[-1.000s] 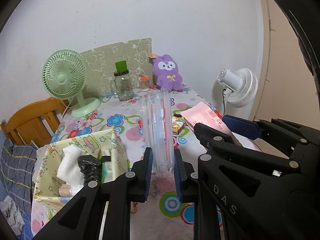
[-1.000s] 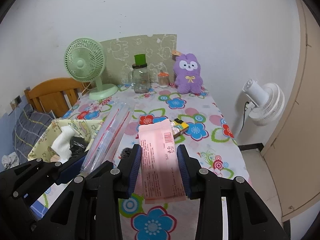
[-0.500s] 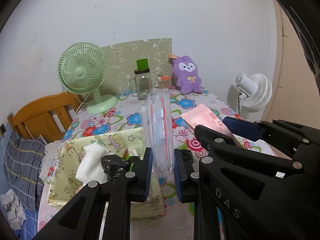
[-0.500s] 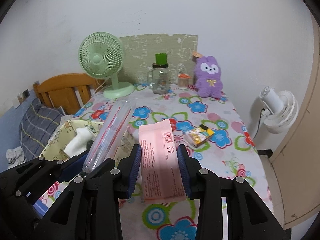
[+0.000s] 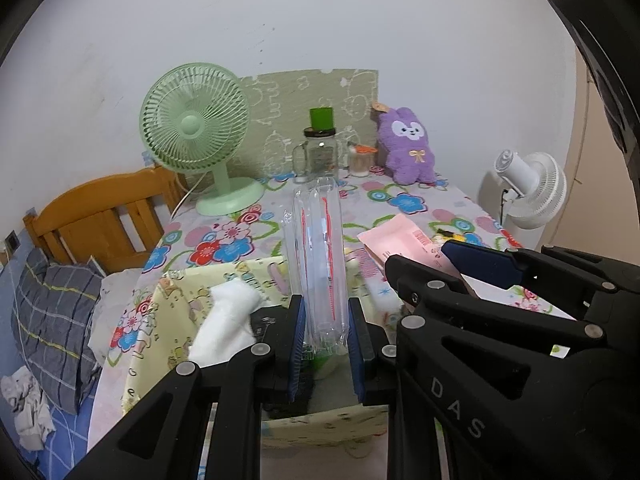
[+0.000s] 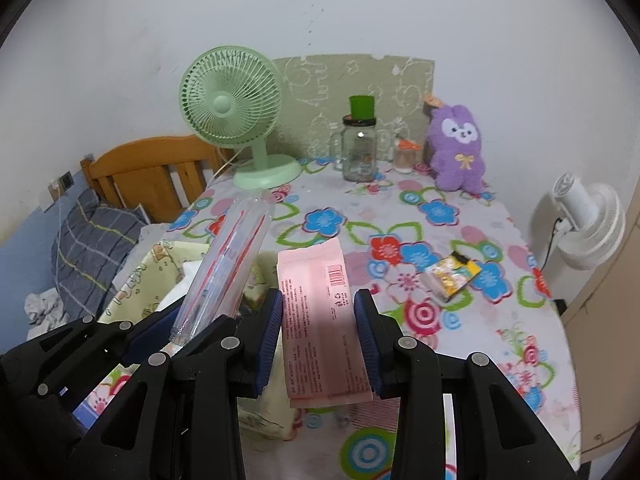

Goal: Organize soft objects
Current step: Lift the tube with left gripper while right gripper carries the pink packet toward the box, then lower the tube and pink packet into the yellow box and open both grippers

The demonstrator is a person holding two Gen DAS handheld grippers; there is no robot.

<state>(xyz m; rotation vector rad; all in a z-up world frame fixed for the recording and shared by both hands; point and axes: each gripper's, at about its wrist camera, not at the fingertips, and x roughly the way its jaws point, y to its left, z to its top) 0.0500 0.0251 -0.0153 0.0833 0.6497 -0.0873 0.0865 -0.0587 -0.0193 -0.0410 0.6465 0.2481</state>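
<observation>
Two packets are in the air at once, and both grips look slim. On the left, the left gripper (image 5: pixel 325 344) is clamped on a clear plastic pack (image 5: pixel 318 256) with red markings, pinched only at its lower end, so most of its length juts up and forward above the pads. It hangs over the yellow fabric bin (image 5: pixel 182 300), which already holds a white cloth (image 5: pixel 226 324) and something black. If the pack is let go while tilted this way, I judge it could tip across the bin's soft rim and slide onto the floral table (image 6: pixel 440 216) or off the near edge.

To the right, the right gripper (image 6: pixel 318 338) is closed on a pink sachet (image 6: pixel 316 312), held by its side edges just beside the bin's right wall. Being limp, it could buckle between the pads and slip out before reaching the opening. The two tools sit nearly touching, so a careless swing could knock one load with the other. A small yellow packet (image 6: pixel 452 276) lies apart on the table, not yet collected.
</observation>
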